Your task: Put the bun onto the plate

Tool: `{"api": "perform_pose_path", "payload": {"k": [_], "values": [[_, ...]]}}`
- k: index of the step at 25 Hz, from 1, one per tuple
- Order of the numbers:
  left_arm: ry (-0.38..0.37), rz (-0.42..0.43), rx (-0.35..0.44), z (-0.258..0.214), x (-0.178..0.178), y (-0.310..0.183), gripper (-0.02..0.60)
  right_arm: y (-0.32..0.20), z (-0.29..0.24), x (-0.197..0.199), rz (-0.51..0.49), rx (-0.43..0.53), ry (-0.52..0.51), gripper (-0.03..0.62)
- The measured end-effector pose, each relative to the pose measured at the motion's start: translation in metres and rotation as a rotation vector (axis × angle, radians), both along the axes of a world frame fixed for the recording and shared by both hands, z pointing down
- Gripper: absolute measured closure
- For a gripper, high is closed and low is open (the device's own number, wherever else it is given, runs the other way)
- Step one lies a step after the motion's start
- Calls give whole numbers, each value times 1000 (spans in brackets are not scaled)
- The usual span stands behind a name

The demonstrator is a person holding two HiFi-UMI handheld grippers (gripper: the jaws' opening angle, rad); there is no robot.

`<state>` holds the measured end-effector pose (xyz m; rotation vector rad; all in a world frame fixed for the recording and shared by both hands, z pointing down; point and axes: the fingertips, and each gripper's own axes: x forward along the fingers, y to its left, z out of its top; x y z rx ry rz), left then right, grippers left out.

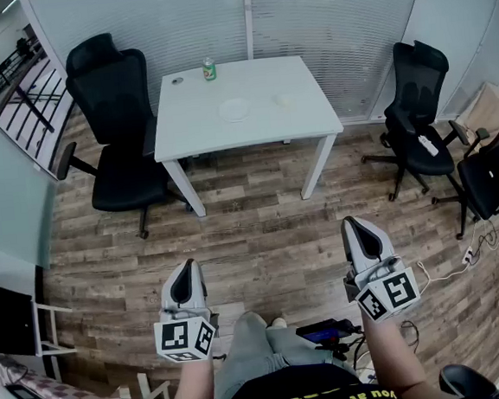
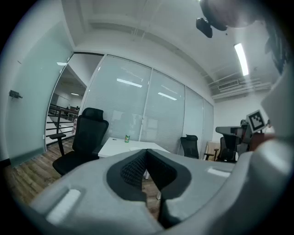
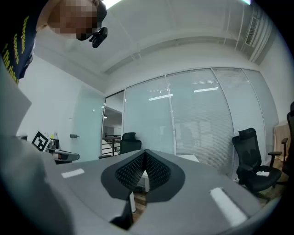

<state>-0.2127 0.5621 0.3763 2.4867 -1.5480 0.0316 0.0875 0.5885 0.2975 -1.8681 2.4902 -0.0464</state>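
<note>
A: Ahead, across the wooden floor (image 1: 261, 237): white tabletop (image 1: 261, 128).
B: Nearer, well short of it, left tongs (image 1: 185, 271) and right tongs (image 1: 354, 225), both clamped together, empty.
A: On the tabletop?
B: Centrally, plate (image 1: 235, 109); just right of it, apart, bun (image 1: 285, 102).

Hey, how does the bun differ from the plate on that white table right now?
The plate is the wider of the two; the bun is a smaller lump. The plate lies near the middle of the table; the bun lies to its right in the head view, nearer that edge. The plate is white like the tabletop; the bun looks faintly cream. Both rest on the table, apart from each other.
</note>
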Motion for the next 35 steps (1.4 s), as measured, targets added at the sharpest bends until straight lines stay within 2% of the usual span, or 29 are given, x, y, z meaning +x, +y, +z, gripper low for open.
{"api": "perform_pose_path", "payload": {"k": [22, 28, 35], "values": [[-10, -45, 1, 6, 11, 20, 581, 8, 6, 16, -55, 6, -15, 588], [-1, -55, 24, 3, 12, 0, 581, -13, 10, 16, -71, -3, -11, 588], [10, -17, 35, 6, 29, -59, 581, -58, 10, 32, -40, 2, 1, 588]]}}
